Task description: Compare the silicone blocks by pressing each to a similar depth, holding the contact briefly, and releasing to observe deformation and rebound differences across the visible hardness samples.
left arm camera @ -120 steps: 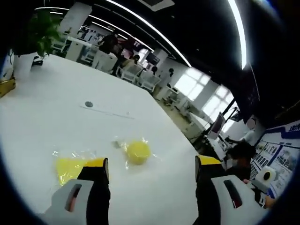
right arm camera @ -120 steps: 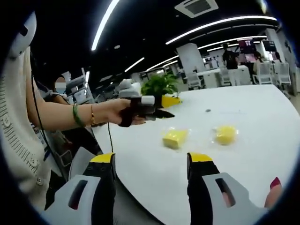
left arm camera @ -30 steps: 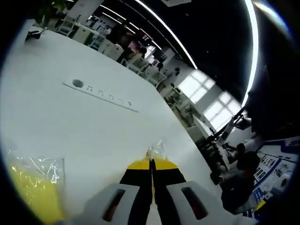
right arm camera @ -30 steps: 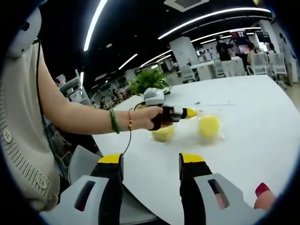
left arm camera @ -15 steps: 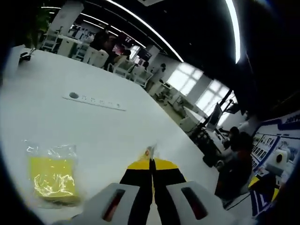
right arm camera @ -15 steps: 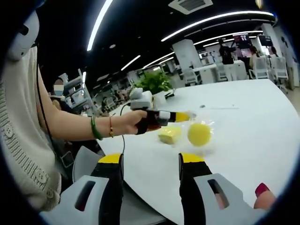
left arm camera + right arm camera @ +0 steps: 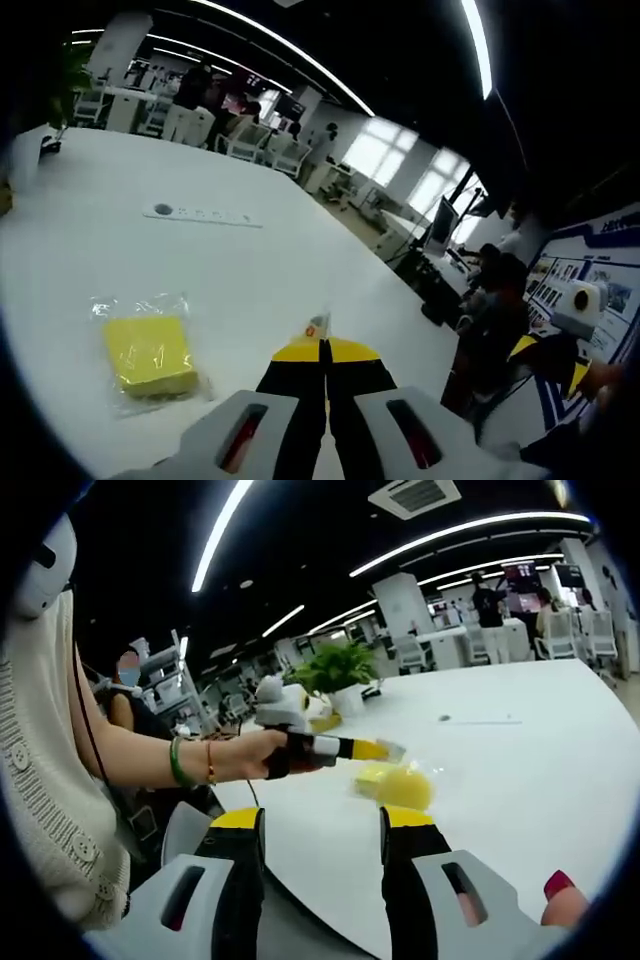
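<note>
Pinching the round block's bag, left gripper fingers closed; right gripper fingers apart, empty.

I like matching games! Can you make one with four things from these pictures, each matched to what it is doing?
Things:
1. left gripper
2. right gripper
3. square yellow block
4. round yellow block

States:
A. lying flat on the white table in its clear bag
B. jaws apart, holding nothing
C. hanging in its clear bag from a gripper's tip
D. jaws pinched shut on the top edge of a clear bag

Pairs: 1-D, 2-B, 3-A, 4-C
</note>
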{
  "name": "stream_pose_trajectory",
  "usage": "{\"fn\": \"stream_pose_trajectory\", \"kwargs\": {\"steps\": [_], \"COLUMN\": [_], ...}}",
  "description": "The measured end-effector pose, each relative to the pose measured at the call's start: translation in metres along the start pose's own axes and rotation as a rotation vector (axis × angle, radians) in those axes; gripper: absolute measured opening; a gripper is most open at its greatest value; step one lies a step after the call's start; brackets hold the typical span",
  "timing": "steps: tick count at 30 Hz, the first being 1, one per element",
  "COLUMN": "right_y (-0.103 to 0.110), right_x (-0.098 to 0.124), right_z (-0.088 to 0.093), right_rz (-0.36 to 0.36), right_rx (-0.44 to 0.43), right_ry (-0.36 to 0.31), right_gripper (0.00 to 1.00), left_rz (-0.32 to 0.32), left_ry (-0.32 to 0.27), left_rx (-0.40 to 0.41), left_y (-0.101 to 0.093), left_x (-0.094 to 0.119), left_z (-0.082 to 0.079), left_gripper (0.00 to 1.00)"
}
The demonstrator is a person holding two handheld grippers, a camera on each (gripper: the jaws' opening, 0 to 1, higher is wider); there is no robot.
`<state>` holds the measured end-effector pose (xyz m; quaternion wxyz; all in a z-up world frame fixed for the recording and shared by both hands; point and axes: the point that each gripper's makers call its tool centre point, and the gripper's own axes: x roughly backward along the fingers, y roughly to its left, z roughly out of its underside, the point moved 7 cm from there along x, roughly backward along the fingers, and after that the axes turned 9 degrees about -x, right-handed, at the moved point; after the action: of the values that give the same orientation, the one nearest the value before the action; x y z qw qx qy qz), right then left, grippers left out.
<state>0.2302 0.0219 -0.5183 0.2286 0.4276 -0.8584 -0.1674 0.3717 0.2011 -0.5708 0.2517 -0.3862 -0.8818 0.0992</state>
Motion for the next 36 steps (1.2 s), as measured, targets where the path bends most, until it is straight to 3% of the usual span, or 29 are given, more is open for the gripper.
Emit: {"fn": "stream_pose_trajectory", "kwargs": {"steps": [8,12,15,22,25,36], "right_y": [0.010,0.003,-0.004,-0.012,-0.014,-0.024], "right_x": [-0.009,-0.018,-0.025,-0.042,-0.051,-0.091], "right_z": [0.002,0.001,-0.005,-0.022,-0.024,-0.034], "right_rz": [-0.003,0.007,0.016,0.012,0.003,-0.045], "right_rx": [0.004,0.014,0.034,0.076,0.088,0.228], "right_ry": [-0.001,0.016,0.033,0.041,0.050,0.188], "right_gripper": [0.42,0.48,0.55,0.56,0.56,0.70], "left_rz": [0.023,0.041,0.060,0.089,0.104,0.163], "left_ry": [0.030,0.037,0.044,0.071,0.072,0.091], "left_rx": [-0.007,-0.019,-0.034,-0.082,-0.065,-0.109], "left_y": [0.000,-0.002,-0.004,-0.009,-0.010,-0.027], "left_x": [0.023,0.031,0.036,0.045,0.050,0.059], "left_z": [0.009,0.008,0.004,-0.002,-0.004,-0.020], "left_gripper": [0.00,0.00,0.00,0.00,0.00,0.00]}}
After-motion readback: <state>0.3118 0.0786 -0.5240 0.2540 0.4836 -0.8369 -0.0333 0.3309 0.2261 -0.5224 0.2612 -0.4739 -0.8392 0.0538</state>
